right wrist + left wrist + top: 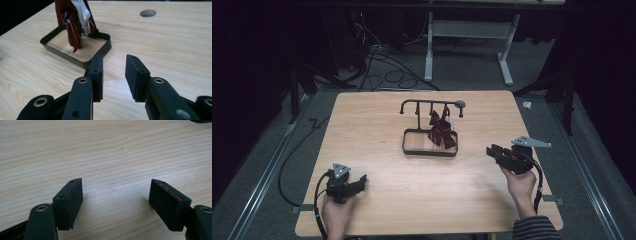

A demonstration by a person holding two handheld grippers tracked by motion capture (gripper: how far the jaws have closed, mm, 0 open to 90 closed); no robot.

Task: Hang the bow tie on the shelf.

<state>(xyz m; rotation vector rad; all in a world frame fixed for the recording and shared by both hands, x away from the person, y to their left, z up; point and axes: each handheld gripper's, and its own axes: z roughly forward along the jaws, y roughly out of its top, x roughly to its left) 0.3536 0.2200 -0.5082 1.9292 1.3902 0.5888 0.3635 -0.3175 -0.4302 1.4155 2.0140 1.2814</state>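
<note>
Worktop [422, 200]: light wood, square, with dark carpeted floor around it.
Stand [430, 145]: black, at the worktop centre; a shallow rectangular tray base with an upright post and a top rail carrying hooks.
Bow tie [442, 131]: maroon with pale stripes, hanging from the rail at the right side, its lower end reaching into the tray.
Left hand-held gripper [357, 183]: near the front left corner, held in the person's left hand [336, 212], jaws pointing right; nothing between them.
Right hand-held gripper [493, 150]: near the right edge, held in the right hand [520, 184], jaws pointing left toward the stand; apart from it.
Background: cables on the floor [382, 70]; white table frame [469, 37] beyond.
</note>
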